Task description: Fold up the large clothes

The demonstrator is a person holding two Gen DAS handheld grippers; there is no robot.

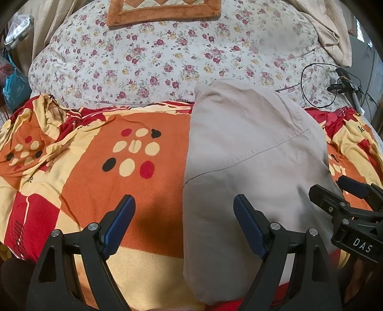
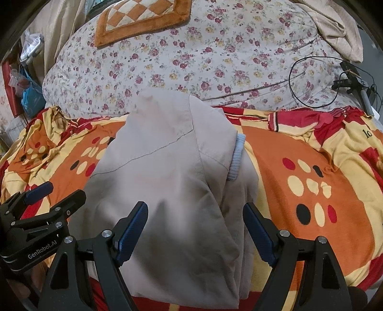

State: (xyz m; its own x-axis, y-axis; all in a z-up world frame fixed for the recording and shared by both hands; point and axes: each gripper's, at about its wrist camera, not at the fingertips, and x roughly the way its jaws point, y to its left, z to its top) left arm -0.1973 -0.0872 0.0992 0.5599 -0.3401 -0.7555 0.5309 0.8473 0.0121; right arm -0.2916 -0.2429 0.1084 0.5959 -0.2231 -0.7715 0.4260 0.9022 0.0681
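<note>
1. I see the beige garment [image 2: 167, 172] lying folded into a long narrow stack on the bed, on the orange, red and yellow blanket [image 1: 100, 167]; a pale blue ribbed cuff [image 2: 235, 158] pokes out on its right edge.
2. My left claw [image 1: 184, 224] is spread wide and grips nothing; its right finger is over the garment's left part, its left finger over the blanket.
3. My right claw [image 2: 196, 234] is also spread wide and empty, above the garment's near end.
4. Beyond the blanket lies a floral quilt [image 1: 167, 59] with a small orange checkered mat [image 2: 141, 19] on it, and a black cable [image 2: 311, 81] at right.
</note>
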